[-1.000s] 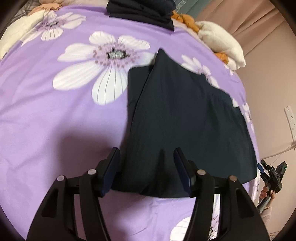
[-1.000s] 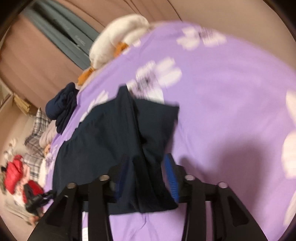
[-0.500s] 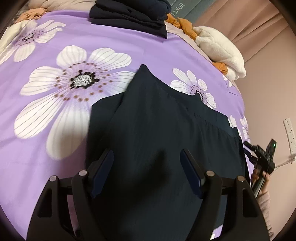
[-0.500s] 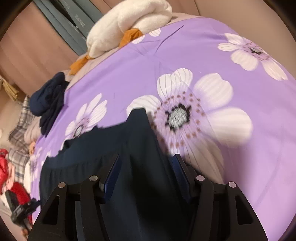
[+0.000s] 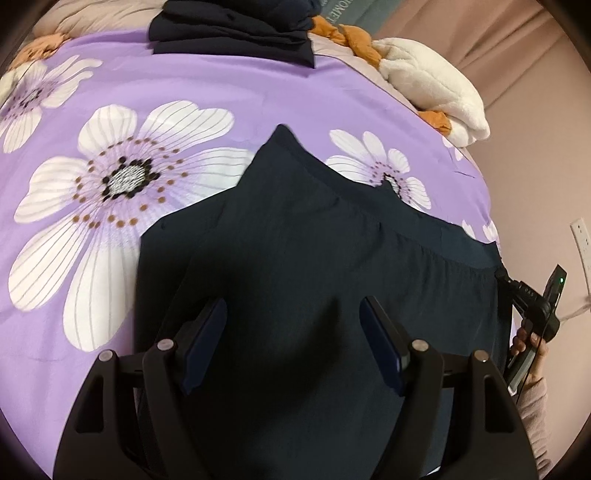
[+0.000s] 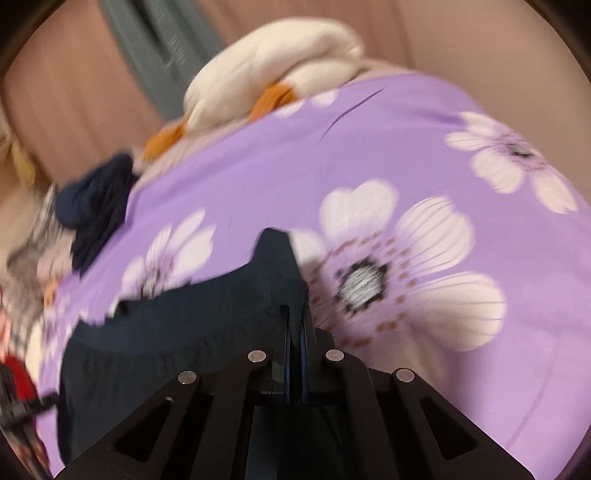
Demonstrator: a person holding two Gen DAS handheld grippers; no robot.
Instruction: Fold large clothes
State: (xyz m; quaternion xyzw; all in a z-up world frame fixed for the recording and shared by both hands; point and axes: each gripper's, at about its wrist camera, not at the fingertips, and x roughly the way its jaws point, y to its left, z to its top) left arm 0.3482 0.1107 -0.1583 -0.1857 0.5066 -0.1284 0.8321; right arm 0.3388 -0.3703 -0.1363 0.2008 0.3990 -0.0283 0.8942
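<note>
A dark navy garment [image 5: 314, 258] lies partly folded on the purple flowered bedspread [image 5: 221, 92], one corner pointing away from me. My left gripper [image 5: 293, 314] hovers over the garment's near part, jaws wide open, with only flat cloth beneath them. In the blurred right wrist view the same garment [image 6: 166, 350] spreads to the left, and my right gripper [image 6: 295, 314] is shut on its right edge just below the raised corner. A thin strip of dark cloth shows between the pads.
A pile of folded dark clothes [image 5: 236, 29] sits at the far end of the bed, with a white fleece and orange cloth [image 5: 432, 88] beside it. At the right edge a hand [image 5: 528, 339] holds a black device [image 5: 535, 306]. A pink wall and curtains stand behind.
Both grippers have moved in over the garment, which now fills the lower frames. The right jaws went from open to closed on the cloth edge. The left jaws widened a little.
</note>
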